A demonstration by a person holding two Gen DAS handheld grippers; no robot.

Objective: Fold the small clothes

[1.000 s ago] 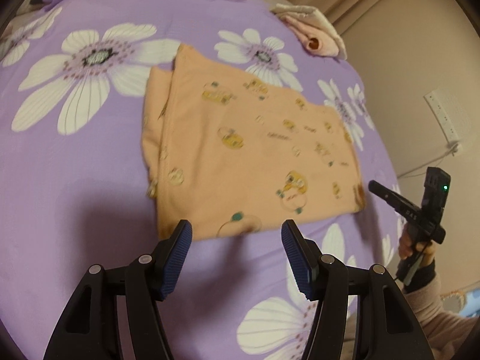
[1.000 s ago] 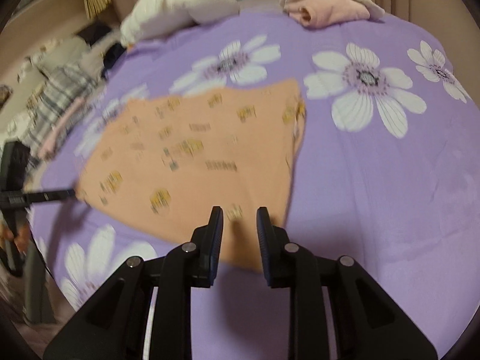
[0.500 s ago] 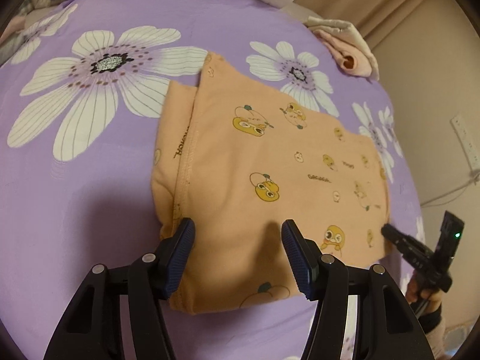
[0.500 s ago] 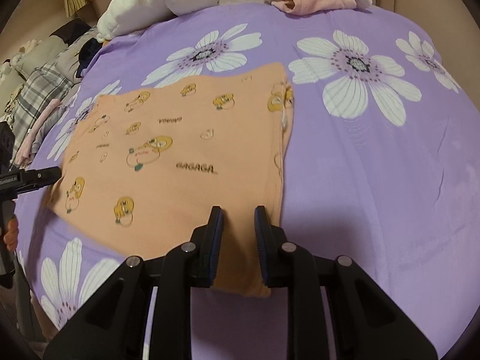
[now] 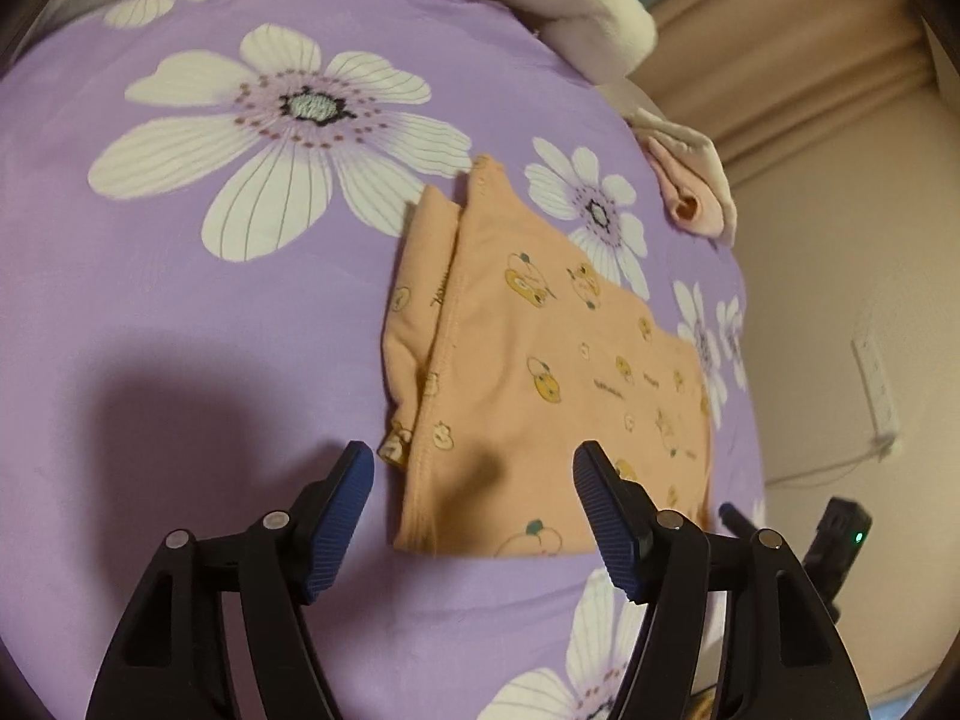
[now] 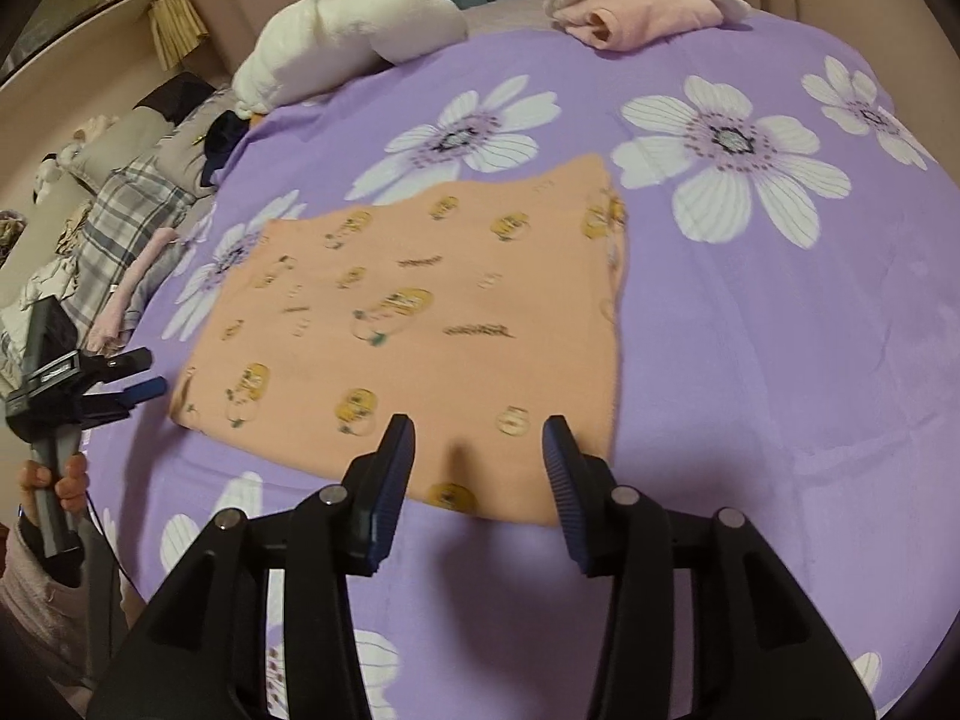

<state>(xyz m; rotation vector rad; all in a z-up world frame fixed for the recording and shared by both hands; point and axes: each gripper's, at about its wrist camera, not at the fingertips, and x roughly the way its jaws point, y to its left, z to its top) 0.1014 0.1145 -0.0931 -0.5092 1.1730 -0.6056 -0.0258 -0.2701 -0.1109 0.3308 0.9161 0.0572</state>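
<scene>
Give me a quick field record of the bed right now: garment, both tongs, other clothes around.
surface: purple flowered bedspread
garment: orange printed cloth, lying flat, already folded, one layer edge showing along its side
left tongs: open, jaws have just widened, nothing pinched, over the near corner of the cloth
right tongs: open, jaws have just opened, over the near edge of the cloth, not gripping it
other clothes: pink folded piece at the far edge; white bundle beside it; plaid cloth off the bed's side
</scene>
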